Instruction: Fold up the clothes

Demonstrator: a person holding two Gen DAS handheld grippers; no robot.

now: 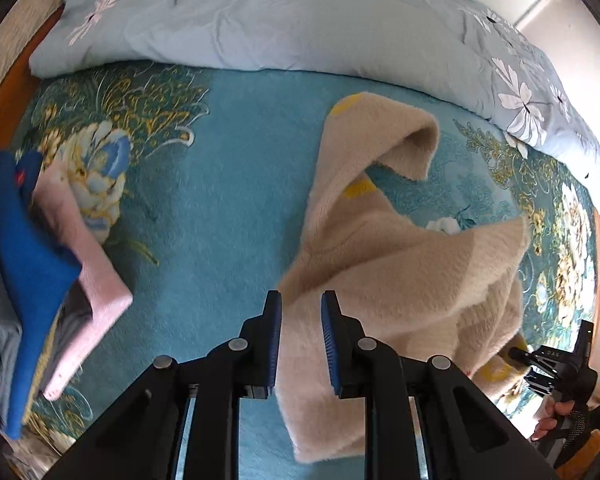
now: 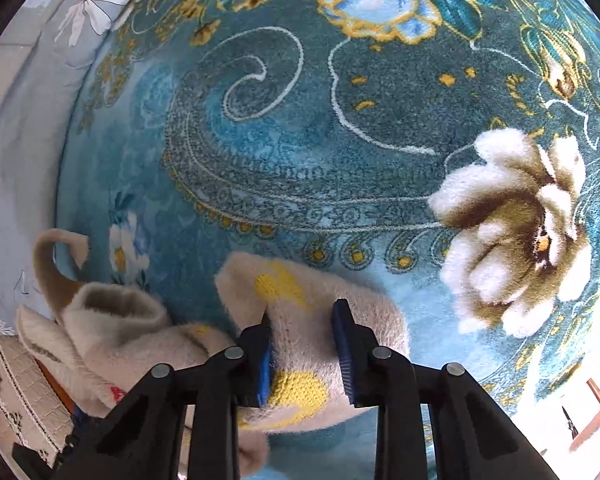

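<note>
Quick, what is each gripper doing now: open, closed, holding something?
Left gripper: open, holding nothing; the beige sweater lies under it.
Right gripper: open, jaws around a fold of the sweater, not clamped.

Sweater (image 1: 380,248) on blanket (image 1: 228,168), stack (image 1: 60,248) left.

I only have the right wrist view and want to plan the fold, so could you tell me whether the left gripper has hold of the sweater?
Observer: No, the left gripper is open, poised over the beige sweater's near edge.
Operator: Is anything else lying on the teal blanket?
Observer: Yes, a blue garment lies over a folded pink one at the far left.
</note>
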